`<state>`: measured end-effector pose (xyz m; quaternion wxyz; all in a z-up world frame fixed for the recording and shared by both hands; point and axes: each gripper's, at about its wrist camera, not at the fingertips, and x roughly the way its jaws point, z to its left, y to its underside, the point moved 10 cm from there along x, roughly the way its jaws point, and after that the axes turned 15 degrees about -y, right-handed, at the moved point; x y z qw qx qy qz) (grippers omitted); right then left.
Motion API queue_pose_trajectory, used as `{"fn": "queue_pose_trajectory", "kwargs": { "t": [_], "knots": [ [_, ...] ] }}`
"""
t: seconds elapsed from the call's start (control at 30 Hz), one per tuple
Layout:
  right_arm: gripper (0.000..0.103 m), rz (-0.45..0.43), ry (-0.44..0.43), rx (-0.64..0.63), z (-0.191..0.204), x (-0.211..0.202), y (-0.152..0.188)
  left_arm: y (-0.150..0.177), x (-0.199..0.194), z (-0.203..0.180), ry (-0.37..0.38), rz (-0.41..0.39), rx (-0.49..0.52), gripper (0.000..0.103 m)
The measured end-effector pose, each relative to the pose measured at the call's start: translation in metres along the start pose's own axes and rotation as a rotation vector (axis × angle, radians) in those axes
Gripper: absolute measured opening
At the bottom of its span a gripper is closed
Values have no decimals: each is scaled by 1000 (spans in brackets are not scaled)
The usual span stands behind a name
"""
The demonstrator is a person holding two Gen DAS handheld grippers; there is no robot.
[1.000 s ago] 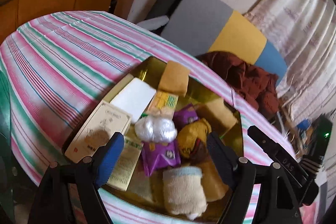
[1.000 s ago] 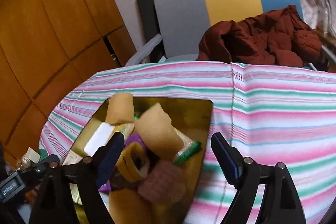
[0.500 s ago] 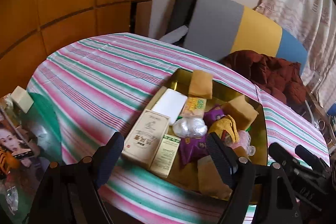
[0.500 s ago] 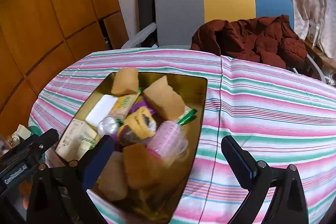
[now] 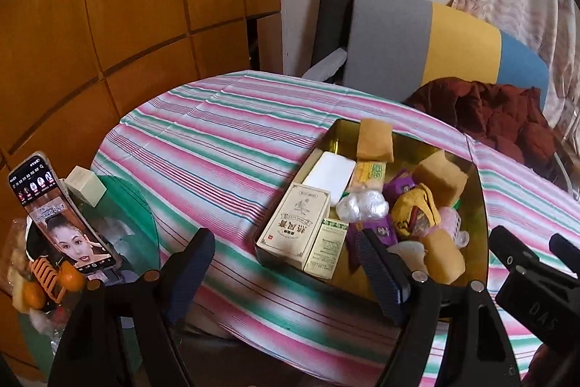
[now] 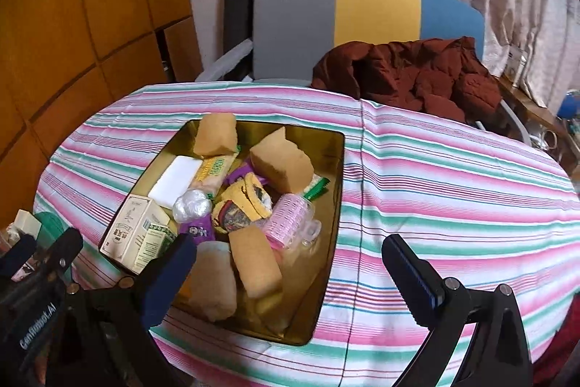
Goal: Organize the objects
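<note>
A gold tin tray (image 6: 331,191) sits on the striped tablecloth (image 6: 453,184), also in the left wrist view (image 5: 475,242). It holds yellow sponges (image 6: 281,162), a white soap bar (image 6: 174,182), cream boxes (image 5: 295,220), a crumpled plastic ball (image 5: 362,205), purple packets (image 5: 380,231) and pink hair rollers (image 6: 290,222). My left gripper (image 5: 286,272) is open and empty, held back over the table's near edge left of the tray. My right gripper (image 6: 290,272) is open and empty above the tray's near right side.
A grey, yellow and blue chair (image 6: 362,20) with a dark red jacket (image 6: 417,75) stands behind the table. A phone (image 5: 59,216) leans on a green glass side table (image 5: 134,216) at the left, with a small box and oranges. Wood panels fill the left wall.
Both grippers have pulled back and up from the tray, so the tray looks smaller and more of the table shows. The phone and side table have come into the left view.
</note>
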<state>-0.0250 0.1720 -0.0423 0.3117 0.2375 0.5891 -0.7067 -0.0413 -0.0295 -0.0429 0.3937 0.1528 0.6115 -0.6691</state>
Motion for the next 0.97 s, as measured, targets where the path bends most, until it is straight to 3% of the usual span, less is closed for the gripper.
{"fn": "queue_pose_trajectory", "kwargs": {
  "t": [0.7, 0.97],
  "knots": [
    [103, -9, 42, 30, -8, -3, 3, 13, -2, -18, 75, 54, 23, 77],
    [103, -6, 43, 27, -10, 0, 6, 15, -4, -21, 43, 21, 53, 73]
  ]
}}
